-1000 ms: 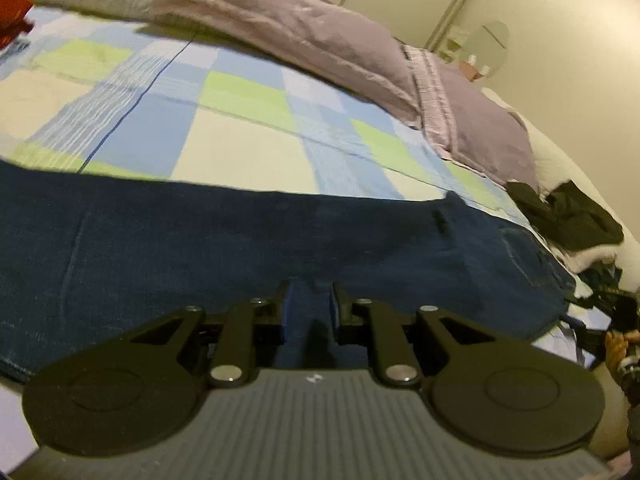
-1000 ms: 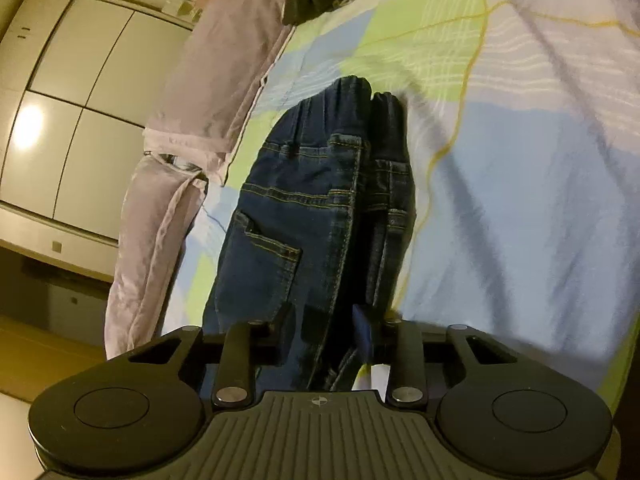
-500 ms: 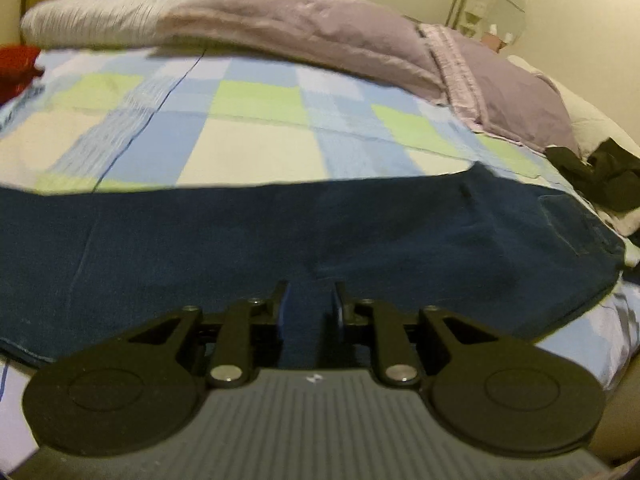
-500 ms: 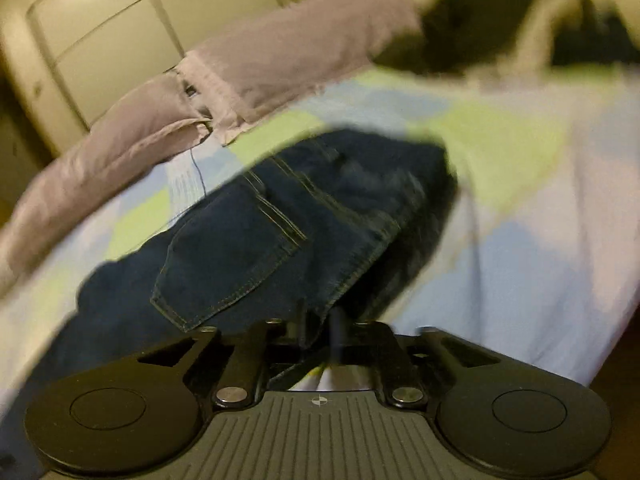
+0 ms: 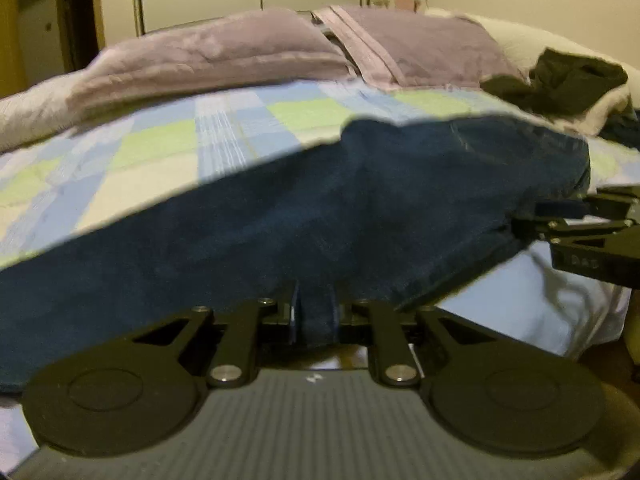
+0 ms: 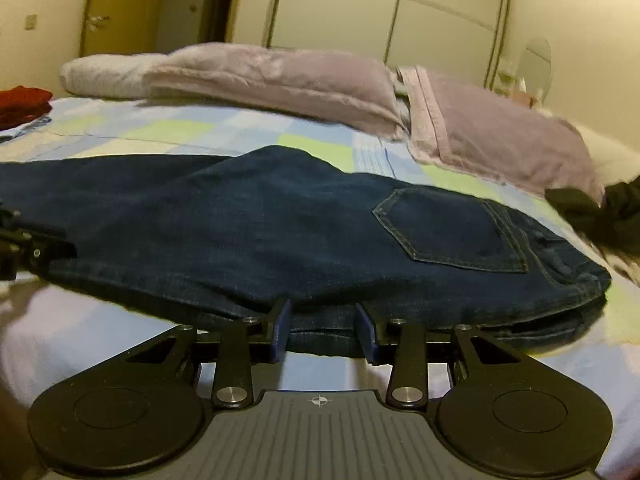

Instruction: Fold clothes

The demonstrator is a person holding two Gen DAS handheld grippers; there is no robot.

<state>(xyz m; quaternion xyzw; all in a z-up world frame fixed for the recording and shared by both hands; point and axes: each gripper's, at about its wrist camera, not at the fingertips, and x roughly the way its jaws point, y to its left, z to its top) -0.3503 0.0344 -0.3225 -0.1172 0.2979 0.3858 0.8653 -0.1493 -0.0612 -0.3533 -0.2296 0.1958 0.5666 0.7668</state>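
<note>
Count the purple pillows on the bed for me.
2. One pillow lies along the head of the bed, toward the left. The other pillow sits to its right, near the dark clothes. More could be hidden out of frame.

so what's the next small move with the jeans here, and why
Probably close the right hand-held gripper on the near edge of the jeans. Its jaws stand open with denim between them, while the left hand-held gripper is already shut on the fabric. The jeans lie lengthwise on the checked bedspread, so both ends need holding before a fold.
</note>
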